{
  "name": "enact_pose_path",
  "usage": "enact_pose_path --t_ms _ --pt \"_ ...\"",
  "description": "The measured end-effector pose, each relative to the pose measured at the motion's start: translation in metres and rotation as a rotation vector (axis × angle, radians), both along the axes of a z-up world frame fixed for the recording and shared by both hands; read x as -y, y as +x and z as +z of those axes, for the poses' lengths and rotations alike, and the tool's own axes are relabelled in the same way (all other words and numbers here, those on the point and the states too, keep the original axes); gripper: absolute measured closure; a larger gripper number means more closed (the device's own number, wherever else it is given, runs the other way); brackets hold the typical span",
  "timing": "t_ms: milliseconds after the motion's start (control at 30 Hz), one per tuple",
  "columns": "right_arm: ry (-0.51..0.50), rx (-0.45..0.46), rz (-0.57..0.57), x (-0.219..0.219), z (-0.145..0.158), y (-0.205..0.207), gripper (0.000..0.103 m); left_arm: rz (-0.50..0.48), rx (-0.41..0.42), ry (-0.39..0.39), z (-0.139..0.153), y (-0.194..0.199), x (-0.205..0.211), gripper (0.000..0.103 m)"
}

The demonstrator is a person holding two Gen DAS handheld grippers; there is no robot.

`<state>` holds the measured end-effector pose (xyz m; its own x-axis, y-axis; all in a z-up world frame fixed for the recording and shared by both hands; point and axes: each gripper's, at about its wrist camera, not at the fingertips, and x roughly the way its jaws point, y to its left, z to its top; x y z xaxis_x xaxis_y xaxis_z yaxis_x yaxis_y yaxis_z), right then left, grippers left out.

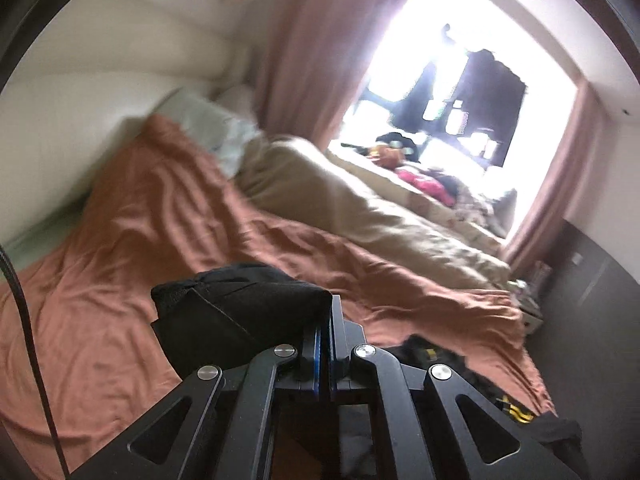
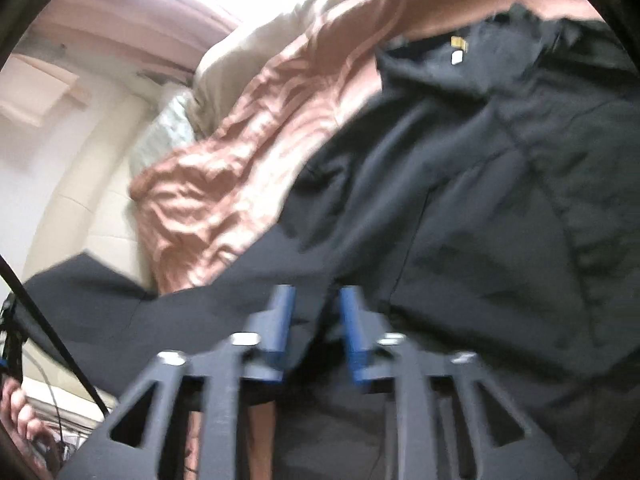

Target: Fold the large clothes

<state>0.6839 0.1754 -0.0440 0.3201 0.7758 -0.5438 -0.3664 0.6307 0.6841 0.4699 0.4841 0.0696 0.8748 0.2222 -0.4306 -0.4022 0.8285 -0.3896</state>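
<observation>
Black hooded sweatshirt (image 2: 460, 200) lies spread over the rust-orange bedsheet (image 1: 160, 216). The left gripper (image 1: 325, 320) is clamped tight on a bunched fold of it; the right gripper (image 2: 316, 312) has its jaws apart above the cloth.

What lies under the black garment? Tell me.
Under the black garment lies the rust-coloured bedspread, showing past its edge. Whatever sits beneath its middle is covered. The left gripper has pinched one fold of it; the right gripper stands open over it.
</observation>
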Motion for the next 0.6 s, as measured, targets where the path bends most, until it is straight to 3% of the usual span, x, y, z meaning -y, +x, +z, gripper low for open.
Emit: enact_pose_path --t_ms 100,233,400,600 --pt "-0.011 0.062 -0.027 0.029 0.015 -0.023 0.045 -0.066 0.019 0.014 0.018 0.022 0.027 0.101" --pt "-0.013 0.082 -0.078 0.070 0.020 -0.044 0.045 -0.157 0.043 0.038 0.039 0.049 0.066 0.101" --pt "-0.023 0.083 -0.174 0.133 0.022 -0.069 0.045 -0.257 0.060 0.058 0.056 0.077 0.112 0.101" --pt "-0.029 0.044 -0.303 0.204 0.012 -0.095 0.045 -0.389 0.057 0.062 0.056 0.117 0.166 0.101"
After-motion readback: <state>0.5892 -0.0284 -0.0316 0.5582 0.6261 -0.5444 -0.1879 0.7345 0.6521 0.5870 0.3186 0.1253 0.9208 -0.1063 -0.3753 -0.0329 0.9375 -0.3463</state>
